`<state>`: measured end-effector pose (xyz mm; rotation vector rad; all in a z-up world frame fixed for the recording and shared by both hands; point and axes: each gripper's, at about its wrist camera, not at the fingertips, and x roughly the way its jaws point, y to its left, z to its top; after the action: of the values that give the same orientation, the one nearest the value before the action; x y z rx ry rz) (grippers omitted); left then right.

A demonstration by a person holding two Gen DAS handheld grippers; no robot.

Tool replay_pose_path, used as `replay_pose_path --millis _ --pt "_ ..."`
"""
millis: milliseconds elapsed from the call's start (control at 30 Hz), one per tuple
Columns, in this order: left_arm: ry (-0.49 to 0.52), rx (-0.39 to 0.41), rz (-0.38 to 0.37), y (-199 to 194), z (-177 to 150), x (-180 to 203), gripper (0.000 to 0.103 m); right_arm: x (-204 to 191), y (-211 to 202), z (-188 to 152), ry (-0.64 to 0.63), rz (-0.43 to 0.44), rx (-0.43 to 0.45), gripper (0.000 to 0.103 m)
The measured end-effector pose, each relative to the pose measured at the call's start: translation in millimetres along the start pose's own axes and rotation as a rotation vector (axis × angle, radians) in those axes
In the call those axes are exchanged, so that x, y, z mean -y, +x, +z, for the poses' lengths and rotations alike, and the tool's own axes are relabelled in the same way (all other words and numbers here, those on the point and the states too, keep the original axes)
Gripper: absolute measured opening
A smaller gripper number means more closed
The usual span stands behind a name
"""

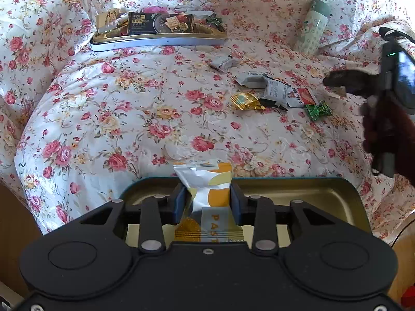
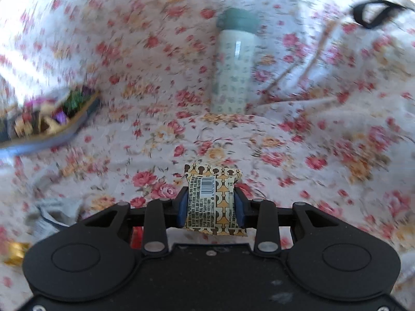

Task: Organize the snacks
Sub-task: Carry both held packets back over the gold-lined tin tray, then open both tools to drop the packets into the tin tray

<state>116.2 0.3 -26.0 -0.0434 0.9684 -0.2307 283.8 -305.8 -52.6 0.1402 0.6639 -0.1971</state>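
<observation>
Left gripper point(image 1: 207, 197) fingers pinch a white-and-orange snack packet point(image 1: 207, 194), held over an open tin tray point(image 1: 311, 194) at the near edge of the floral bed point(image 1: 129, 103). Right gripper point(image 2: 211, 207) fingers clamp a yellow patterned snack bar point(image 2: 212, 202) above the bedsheet; view blurred. Loose wrappers point(image 1: 272, 90) lie mid-bed, a filled tin point(image 1: 158, 36) and bottle point(image 2: 233, 62) farther back.

Left gripper point(image 1: 207, 197) clamps a white-and-orange snack packet point(image 1: 207, 194) above the near gold tin tray point(image 1: 311, 194) at six o'clock. Loose wrappers point(image 1: 272, 93) lie scattered at two o'clock on the floral sheet point(image 1: 129, 116). A filled tin point(image 1: 155, 39) sits at eleven, a bottle point(image 1: 313, 28) at one.
</observation>
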Motion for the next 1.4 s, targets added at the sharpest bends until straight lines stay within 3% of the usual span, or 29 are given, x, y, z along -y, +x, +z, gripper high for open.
replay_pose_path --millis 300,567,733,1033,1400 --pt "0.03 -0.017 -0.001 0 -3 6 0.045 4 -90 -14 0.115 0.158 0.025 0.037" --pt "0.046 -0.035 0.005 -3 -7 7 0.045 -16 -161 -56 0.07 0.257 0.018 0.037" --pt "0.045 -0.056 0.011 -2 -10 7 0.045 -29 -192 -86 0.033 0.258 0.001 0.037" --pt "0.054 -0.072 0.009 -2 -14 10 0.045 -40 -198 -129 0.052 0.278 -0.177 0.037" --pt "0.051 -0.073 -0.008 -4 -14 12 0.046 -48 -196 -133 0.045 0.298 -0.21 0.038"
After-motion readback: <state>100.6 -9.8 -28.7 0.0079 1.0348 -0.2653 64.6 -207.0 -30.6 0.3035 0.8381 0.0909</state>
